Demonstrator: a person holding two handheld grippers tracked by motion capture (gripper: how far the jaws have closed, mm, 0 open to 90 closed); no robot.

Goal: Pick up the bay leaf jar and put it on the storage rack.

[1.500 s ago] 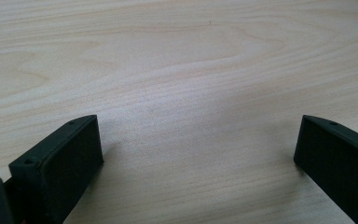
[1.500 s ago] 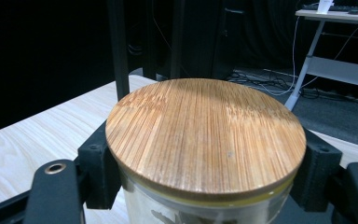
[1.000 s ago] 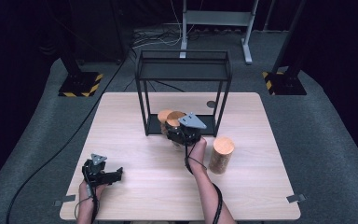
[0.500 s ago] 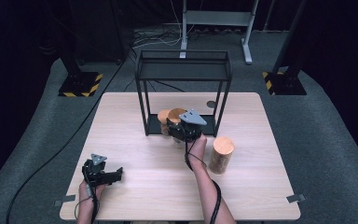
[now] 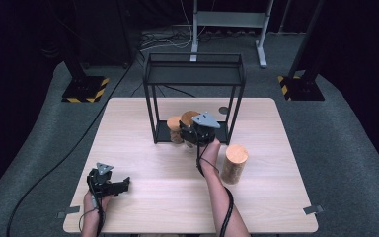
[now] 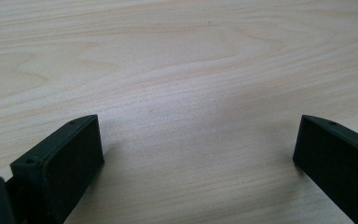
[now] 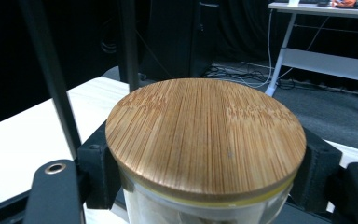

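The right gripper view shows the right gripper (image 7: 205, 154) clamping a bamboo-lidded glass jar (image 7: 205, 135) under its lid. The left gripper (image 6: 198, 149) rests open over the bare table (image 6: 177, 56). Since the earlier frames, the jar has edged slightly rightward at the black rack (image 5: 193, 74).

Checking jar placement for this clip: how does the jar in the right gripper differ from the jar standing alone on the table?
The held jar sits clamped in the right gripper at the front of the black rack, beside another jar there; the lone jar stands free on the table, right of the forearm, untouched. The held jar's glass wall shows below its lid; the lone jar looks brown all over. Both are upright cylinders with round wooden tops.
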